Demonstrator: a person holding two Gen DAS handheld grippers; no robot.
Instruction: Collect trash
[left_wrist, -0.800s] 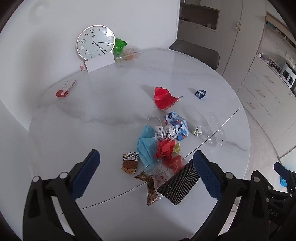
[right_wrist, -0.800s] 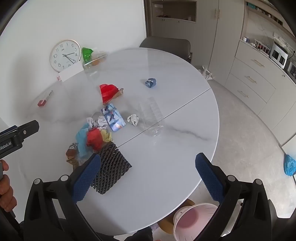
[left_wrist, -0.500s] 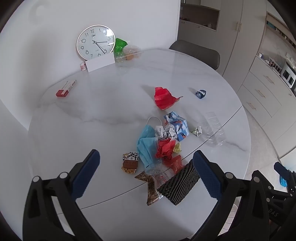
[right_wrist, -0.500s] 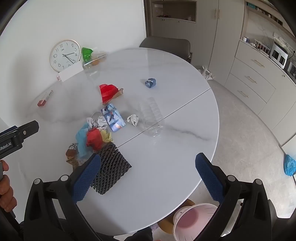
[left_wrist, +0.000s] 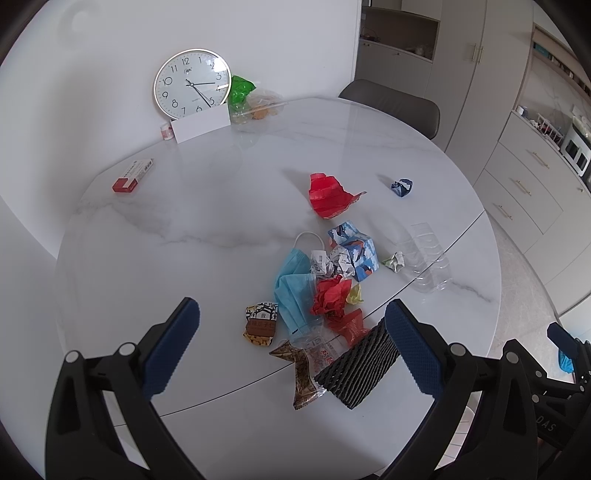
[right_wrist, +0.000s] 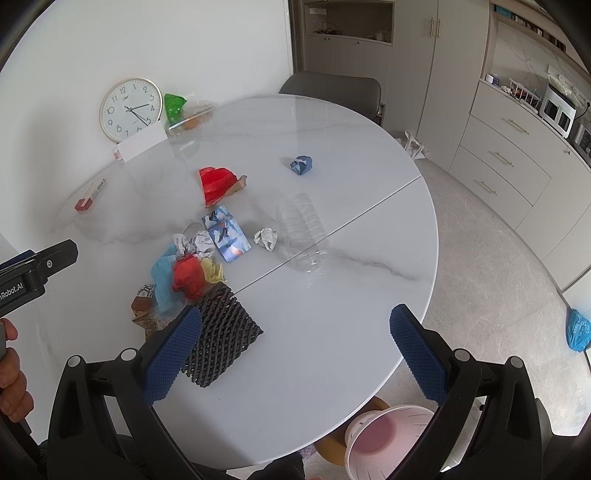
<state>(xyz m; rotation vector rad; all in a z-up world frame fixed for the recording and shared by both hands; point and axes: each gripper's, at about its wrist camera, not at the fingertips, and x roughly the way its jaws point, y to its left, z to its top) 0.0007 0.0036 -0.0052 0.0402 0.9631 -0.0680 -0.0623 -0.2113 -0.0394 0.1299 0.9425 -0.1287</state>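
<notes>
Trash lies on a round white marble table (left_wrist: 184, 236): a blue face mask (left_wrist: 293, 286), red crumpled paper (left_wrist: 330, 295), a black foam net (left_wrist: 364, 365), brown snack wrappers (left_wrist: 260, 325), a blue patterned carton (left_wrist: 356, 249), a red torn wrapper (left_wrist: 327, 197), a small blue wad (left_wrist: 402, 187) and a clear plastic bottle (left_wrist: 428, 258). My left gripper (left_wrist: 291, 349) is open and empty, above the near edge of the pile. My right gripper (right_wrist: 295, 350) is open and empty over the table's near right part, the foam net (right_wrist: 221, 339) by its left finger. A pink bin (right_wrist: 388, 439) stands on the floor below the table edge.
A wall clock (left_wrist: 192, 88), a white card (left_wrist: 201, 125), a green bag with a clear container (left_wrist: 247, 98) and a red-and-white box (left_wrist: 133, 175) sit at the table's far side. A grey chair (right_wrist: 332, 92) stands behind. Cabinets (right_wrist: 509, 147) line the right.
</notes>
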